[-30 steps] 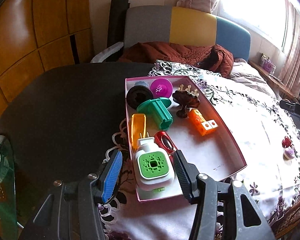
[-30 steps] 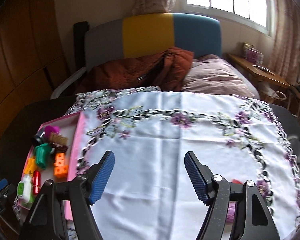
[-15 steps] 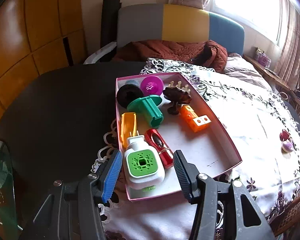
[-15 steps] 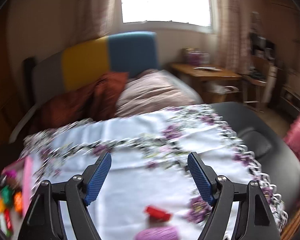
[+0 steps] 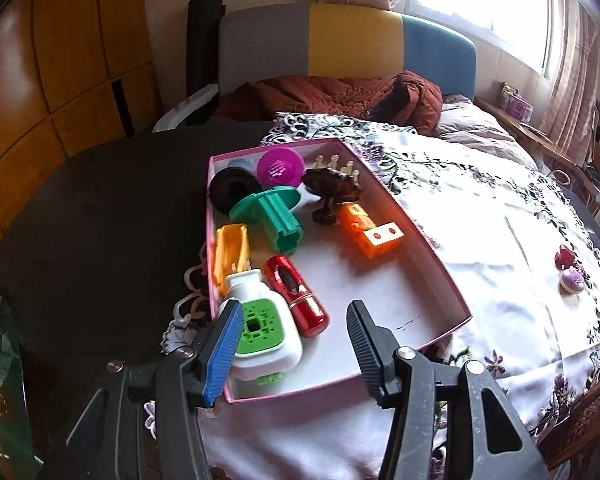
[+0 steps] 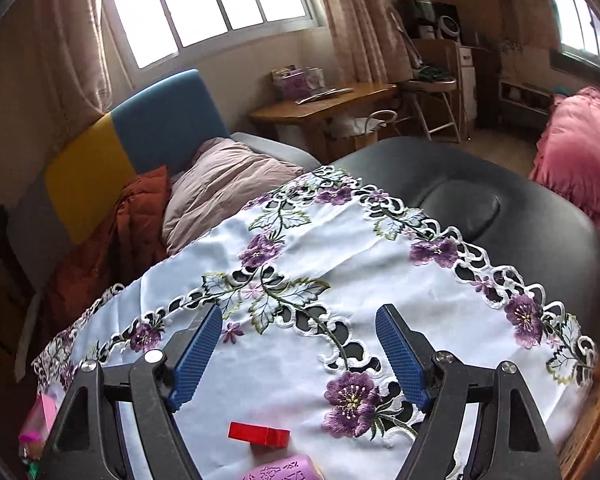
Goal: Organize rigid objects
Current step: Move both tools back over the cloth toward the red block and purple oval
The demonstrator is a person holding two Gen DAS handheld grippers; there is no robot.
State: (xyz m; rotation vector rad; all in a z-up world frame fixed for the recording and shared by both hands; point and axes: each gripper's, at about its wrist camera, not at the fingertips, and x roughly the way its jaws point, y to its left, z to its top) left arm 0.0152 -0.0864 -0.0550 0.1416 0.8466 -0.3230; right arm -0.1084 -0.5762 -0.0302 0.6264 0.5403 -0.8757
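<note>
Red block (image 6: pixel 259 433) looks light, stiff; best gripped across flat sides. Right tongs (image 6: pixel 300 354) just widened, empty; left tongs (image 5: pixel 290 348) open, empty.

You see white tablecloth (image 6: pixel 300 364) with purple embroidered flowers, cutwork border, spread over black tabletop (image 5: pixel 100 216). Behind tabletop: sofa back (image 5: pixel 352 44) in grey, yellow, blue panels, with rust-brown quilted blanket (image 5: pixel 332 94) heaped on seat, pale pink cushion (image 6: pixel 224 184) beside it. Wooden wall panels (image 5: pixel 40 64) at your left. Right view gives you bright window (image 6: pixel 216 8) with beige curtains (image 6: pixel 356 28), wooden desk (image 6: pixel 324 104) under it, folding chair (image 6: pixel 432 96) near desk, pink bedding (image 6: pixel 580 148) at far right.
</note>
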